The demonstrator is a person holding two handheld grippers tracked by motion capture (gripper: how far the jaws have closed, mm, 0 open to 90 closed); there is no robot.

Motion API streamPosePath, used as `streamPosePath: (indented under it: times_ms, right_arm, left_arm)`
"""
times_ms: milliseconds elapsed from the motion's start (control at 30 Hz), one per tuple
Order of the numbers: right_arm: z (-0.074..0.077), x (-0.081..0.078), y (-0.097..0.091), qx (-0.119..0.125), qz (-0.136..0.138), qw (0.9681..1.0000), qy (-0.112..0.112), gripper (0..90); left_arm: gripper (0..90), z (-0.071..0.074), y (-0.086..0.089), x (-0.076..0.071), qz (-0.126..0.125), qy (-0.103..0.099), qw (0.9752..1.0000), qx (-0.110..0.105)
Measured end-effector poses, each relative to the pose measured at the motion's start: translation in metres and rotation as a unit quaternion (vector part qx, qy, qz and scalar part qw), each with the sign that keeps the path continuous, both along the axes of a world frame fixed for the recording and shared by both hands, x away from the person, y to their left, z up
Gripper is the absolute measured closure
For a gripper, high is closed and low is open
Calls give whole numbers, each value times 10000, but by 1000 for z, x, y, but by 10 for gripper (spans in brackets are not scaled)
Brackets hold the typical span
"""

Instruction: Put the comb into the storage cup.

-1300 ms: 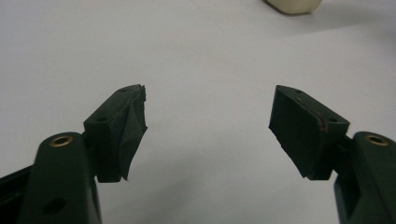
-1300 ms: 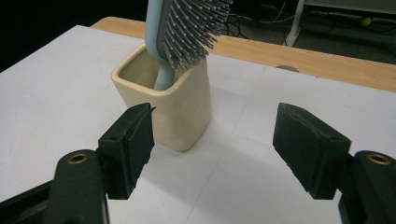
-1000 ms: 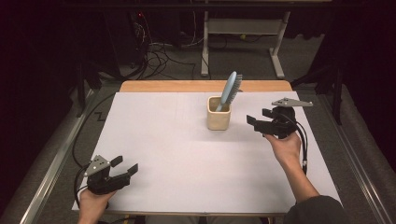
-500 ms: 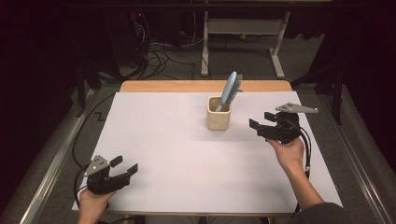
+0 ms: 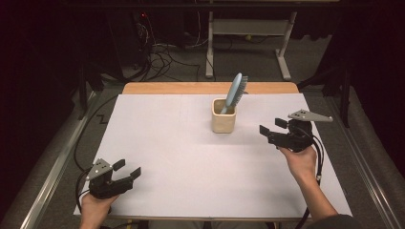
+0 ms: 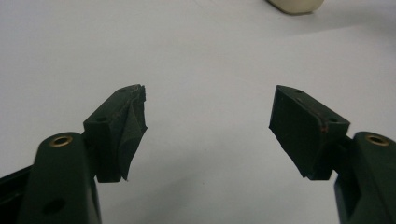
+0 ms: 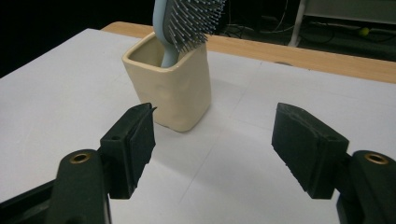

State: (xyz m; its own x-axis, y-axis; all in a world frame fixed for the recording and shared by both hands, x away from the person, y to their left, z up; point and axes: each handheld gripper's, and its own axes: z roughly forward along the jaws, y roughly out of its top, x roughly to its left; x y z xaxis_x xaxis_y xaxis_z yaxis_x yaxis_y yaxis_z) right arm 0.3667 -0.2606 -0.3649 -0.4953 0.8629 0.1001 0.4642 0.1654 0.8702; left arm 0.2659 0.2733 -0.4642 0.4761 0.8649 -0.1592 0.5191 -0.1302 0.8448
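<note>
Brush [image 5: 235,92] upper centre of the high view, standing head-up and tilted right in the cup [image 5: 223,122], handle down inside, bristles facing right. Cup cream, square-mouthed, upright on the white sheet [image 5: 191,157], just short of the bare wooden strip [image 5: 167,88] along the far table edge. Same pair in the right gripper view: cup [image 7: 173,88] upper centre, brush [image 7: 187,23] rising out of the top edge of the frame, bristles toward the camera. Right gripper [image 5: 270,134] at middle right of the high view, near the cup but apart from it, pointing left toward it, lifted off the sheet; jaws well apart, nothing between them, only white sheet and the cup beyond. Left gripper [image 5: 126,170] at lower left, far from the cup, pointing right and up-frame; jaws spread wide, holding nothing, bare sheet between them, cup base [image 6: 295,5] just at the top edge of the left gripper view.
</note>
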Motion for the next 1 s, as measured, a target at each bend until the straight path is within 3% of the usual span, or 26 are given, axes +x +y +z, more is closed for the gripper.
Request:
streamPosePath:
  times_ms: [1000]
  right_arm:
    - [-12,-22,-20,193,-75,9998,-76,306]
  left_arm:
    - [278,-1,-1,0,1,22,10000,8]
